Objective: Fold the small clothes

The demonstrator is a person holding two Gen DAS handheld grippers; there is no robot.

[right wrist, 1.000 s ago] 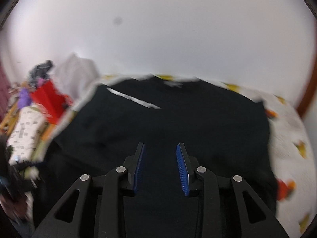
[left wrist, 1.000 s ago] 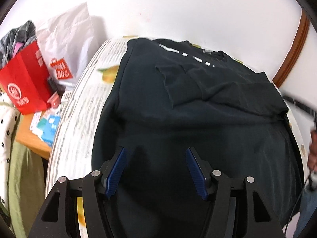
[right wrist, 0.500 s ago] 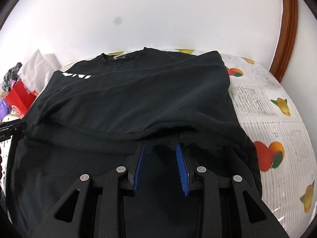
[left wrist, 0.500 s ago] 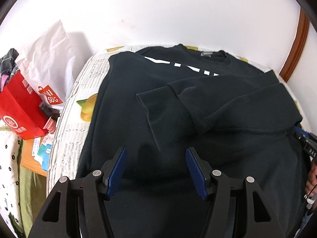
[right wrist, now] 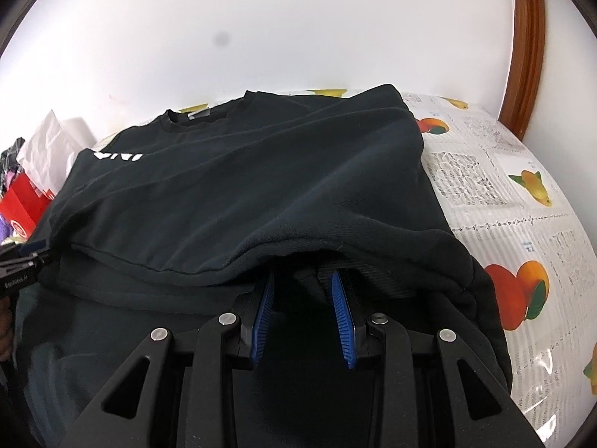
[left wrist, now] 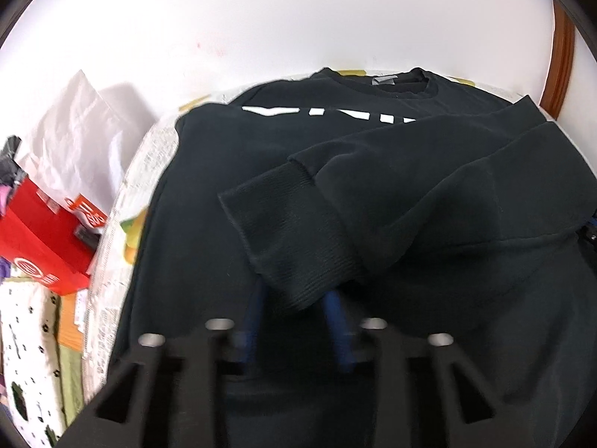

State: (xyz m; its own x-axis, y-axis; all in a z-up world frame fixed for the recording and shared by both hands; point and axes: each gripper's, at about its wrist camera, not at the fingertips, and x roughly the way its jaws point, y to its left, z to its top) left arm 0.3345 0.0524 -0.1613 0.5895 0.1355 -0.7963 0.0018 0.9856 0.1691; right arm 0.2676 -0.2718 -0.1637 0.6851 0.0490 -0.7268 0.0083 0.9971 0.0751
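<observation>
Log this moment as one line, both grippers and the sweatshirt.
left gripper: closing at sleeve cuff | right gripper: tips under folded layer, grip unclear | black sweatshirt: sleeve folded across body, on fruit-print tablecloth

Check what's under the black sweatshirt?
Black sweatshirt lies on a fruit-print tablecloth, visible only around its edges. Its folded sleeve covers the left claw tips. Anything else beneath is hidden.

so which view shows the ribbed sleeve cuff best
The left wrist view: the ribbed cuff lies unhidden across the black sweatshirt, just ahead of the closing left gripper. The right wrist view shows only the folded sleeve, with no cuff visible.
</observation>
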